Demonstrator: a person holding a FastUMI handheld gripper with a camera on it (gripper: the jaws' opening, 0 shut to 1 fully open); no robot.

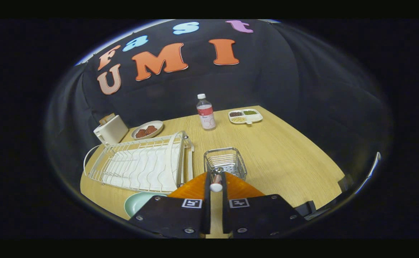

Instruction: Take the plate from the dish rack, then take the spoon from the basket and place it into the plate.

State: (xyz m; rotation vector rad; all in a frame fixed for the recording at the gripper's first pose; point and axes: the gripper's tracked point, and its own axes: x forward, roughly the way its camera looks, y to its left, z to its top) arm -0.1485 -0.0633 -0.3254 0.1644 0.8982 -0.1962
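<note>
1. Leftmost, one cream toaster [110, 129] is sitting at the far edge of the wooden table [288, 161], with one small dish [147, 129] of reddish-brown food just beside it.
2. One white wire dish rack [141, 165] is lying nearer, holding no dishes.
3. One pale green plate [139, 202] is resting flat on the table just in front of the rack, partly hidden by the gripper's left finger.
4. One gripper [216, 186] is closing its two orange fingers [191, 188] on one spoon [216, 181], whose white handle end is poking up between them, right at the near side of one wire basket [225, 163].
5. One clear bottle [205, 111] is standing beyond the basket; its red-and-white label is showing too small to read.
6. One white divided tray [245, 116] with three compartments of dark, green and yellowish contents is sitting to the bottle's right.
</note>
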